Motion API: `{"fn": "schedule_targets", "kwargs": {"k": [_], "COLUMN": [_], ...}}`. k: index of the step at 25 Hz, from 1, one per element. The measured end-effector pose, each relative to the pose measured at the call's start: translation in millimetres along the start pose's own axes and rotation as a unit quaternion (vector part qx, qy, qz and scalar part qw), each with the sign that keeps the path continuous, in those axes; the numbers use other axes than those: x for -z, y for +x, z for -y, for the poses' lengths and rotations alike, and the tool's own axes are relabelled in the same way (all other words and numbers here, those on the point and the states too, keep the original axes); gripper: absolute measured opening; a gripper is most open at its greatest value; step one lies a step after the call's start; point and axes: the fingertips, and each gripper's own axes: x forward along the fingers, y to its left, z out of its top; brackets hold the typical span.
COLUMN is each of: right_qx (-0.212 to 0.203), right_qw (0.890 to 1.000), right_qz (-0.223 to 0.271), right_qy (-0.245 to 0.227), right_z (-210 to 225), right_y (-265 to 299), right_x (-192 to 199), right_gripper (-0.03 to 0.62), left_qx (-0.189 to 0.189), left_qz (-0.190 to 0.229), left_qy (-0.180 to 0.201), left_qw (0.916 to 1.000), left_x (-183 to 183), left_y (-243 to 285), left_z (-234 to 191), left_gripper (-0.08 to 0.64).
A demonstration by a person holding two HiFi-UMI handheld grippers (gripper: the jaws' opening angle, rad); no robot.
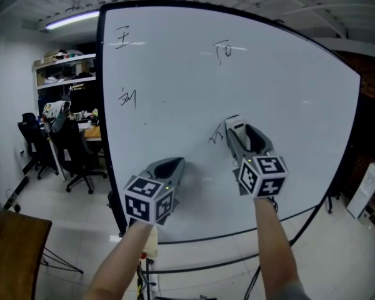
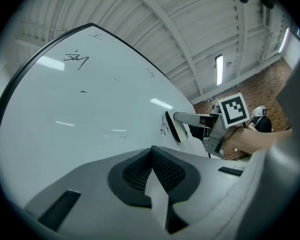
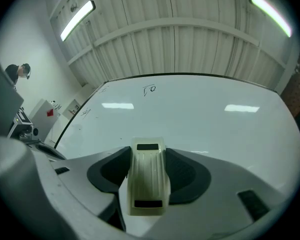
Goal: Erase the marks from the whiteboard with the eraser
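Right gripper (image 1: 237, 132) clamps eraser (image 1: 235, 124), upright against whiteboard (image 1: 294, 99); nearest mark (image 1: 216, 134) just left of eraser; left gripper (image 1: 170, 165) closed, empty.

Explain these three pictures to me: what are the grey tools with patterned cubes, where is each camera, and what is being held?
A person holds a two-jaw gripper in each hand, and the cubes are parts of them. The wide picture comes from a camera on the person's head. The other two come from cameras riding on the grippers, each looking along its own jaws. The right gripper is clamped on an eraser, which seems pressed to the whiteboard beside a mark. The left gripper is closed on nothing. The other marks sit higher up the board.
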Motion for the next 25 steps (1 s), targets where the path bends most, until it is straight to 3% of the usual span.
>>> {"fn": "schedule_targets", "kwargs": {"k": [6,16,20,25], "right_qx": [-0.009,-0.078,-0.077,-0.082], "right_qw": [1.000,0.996,0.996,0.996], "right_qz": [-0.002,-0.020,-0.023,-0.017], "right_qy": [-0.014,-0.040,-0.044,-0.003], "right_z": [-24.7,-133.7,-138.7,-126.9], "right_y": [5.3,11.6,11.6,10.4], "right_x": [1.0,29.4,31.2,28.6], "right_gripper": [0.221,0.222,0.222,0.224], "left_qx": [-0.001,-0.032,-0.040,-0.035], "left_qz": [-0.003,-0.021,-0.026,-0.029], "left_qy": [-0.005,-0.008,-0.010,-0.012], "left_qw": [1.0000,0.9992,0.9988,0.9989], "left_x": [4.3,15.2,19.0,19.5], "left_y": [-11.5,-50.7,-63.9,-66.9], "left_z": [-6.7,-34.5,-42.7,-33.9], "left_gripper": [0.000,0.000,0.000,0.000]}}
